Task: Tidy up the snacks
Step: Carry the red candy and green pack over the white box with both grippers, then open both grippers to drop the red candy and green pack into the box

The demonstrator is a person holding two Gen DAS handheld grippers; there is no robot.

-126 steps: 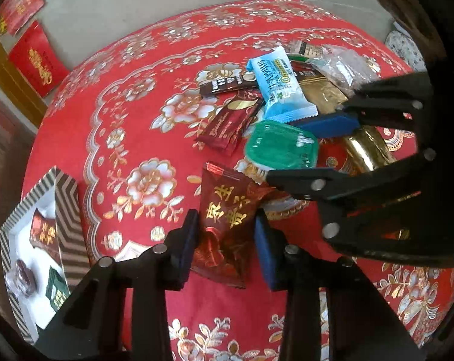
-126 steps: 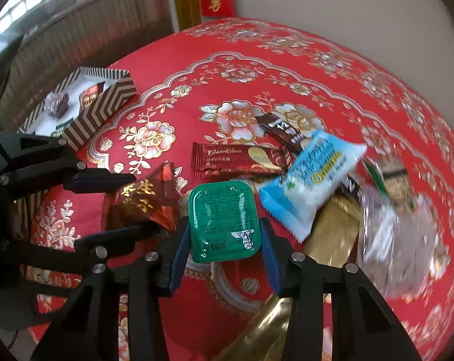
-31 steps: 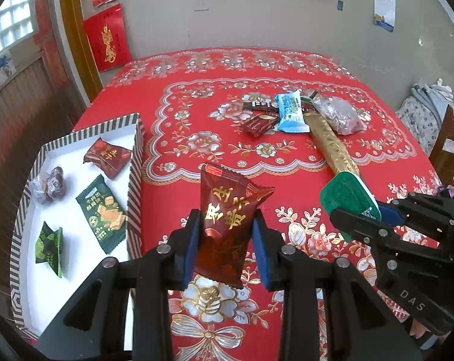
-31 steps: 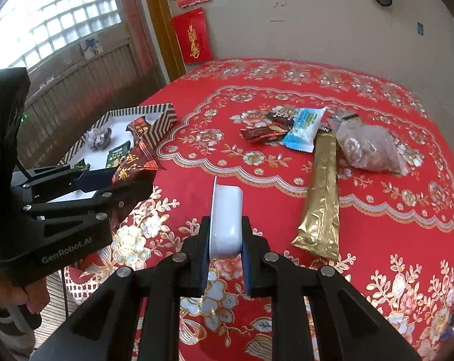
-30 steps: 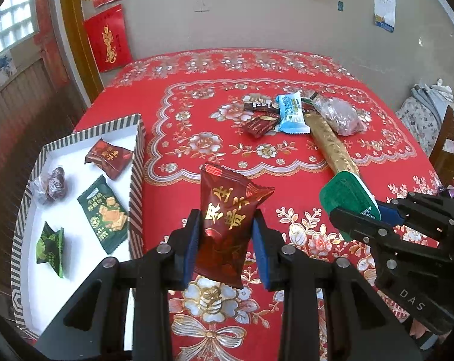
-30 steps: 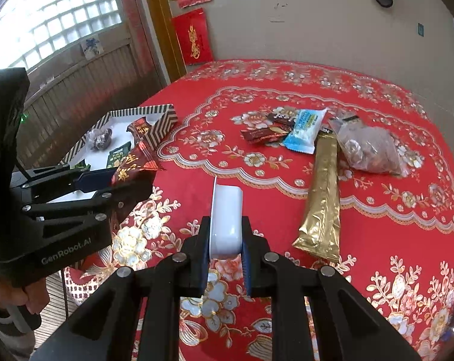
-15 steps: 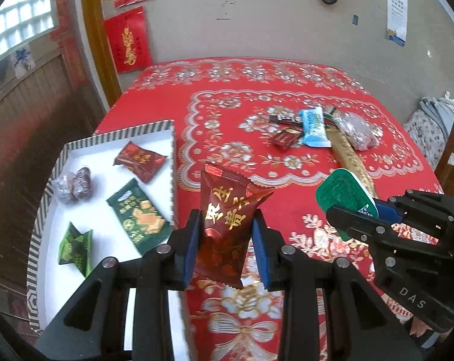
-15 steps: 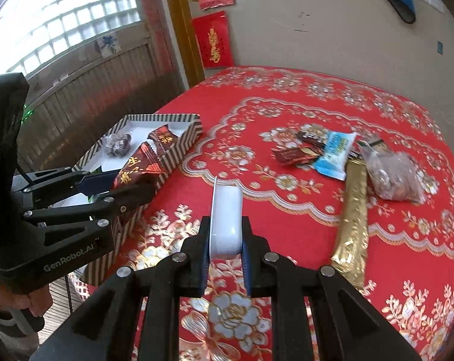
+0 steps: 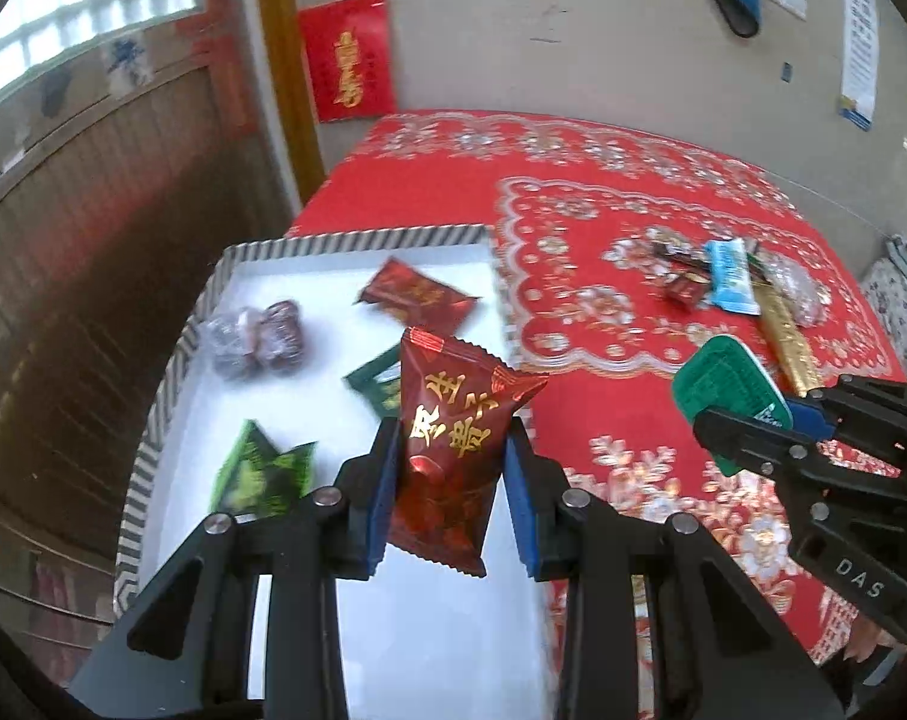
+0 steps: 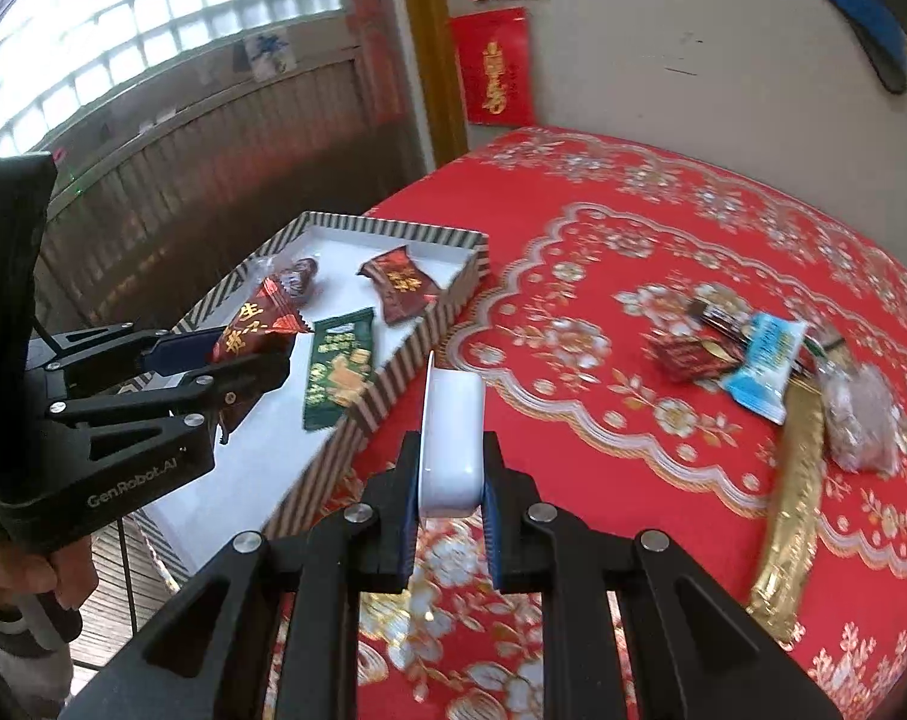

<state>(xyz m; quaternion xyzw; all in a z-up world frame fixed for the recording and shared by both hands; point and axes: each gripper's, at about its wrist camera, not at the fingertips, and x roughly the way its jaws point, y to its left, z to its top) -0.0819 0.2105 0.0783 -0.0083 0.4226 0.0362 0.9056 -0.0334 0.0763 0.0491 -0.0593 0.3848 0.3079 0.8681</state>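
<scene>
The left gripper point(image 9: 450, 480), marked "GenRobot.AI" on its black body, has its blue pads clamped on a glossy dark red packet point(image 9: 456, 450) with gold Chinese characters and crimped, zigzag ends; the packet stands upright above the near end of the tray point(image 9: 171, 360). The right gripper point(image 10: 450, 504), lettered "DAS" in the left wrist view, has its fingers pressed together on a small white plastic tub point(image 10: 451, 438) held on edge, its green foil lid point(image 9: 729, 390) carrying print too small to read; it hangs over the red tablecloth point(image 10: 603, 450) just beside the tray's striped wall.

The tray is a shallow white cardboard box with a brown-and-cream striped rim. Inside, at 12 o'clock lies a second dark red packet point(image 9: 417, 297); at 10 o'clock a clear wrapper of dark brown pieces point(image 9: 258, 339); at the centre a dark green biscuit packet point(image 10: 339, 369); at 7 o'clock a crumpled bright green wrapper point(image 9: 261, 471).

Far across the embroidered cloth lie a light blue packet point(image 10: 765, 357), a long gold foil stick point(image 10: 789, 498) and a clear bag point(image 10: 861, 420), touching one another.
</scene>
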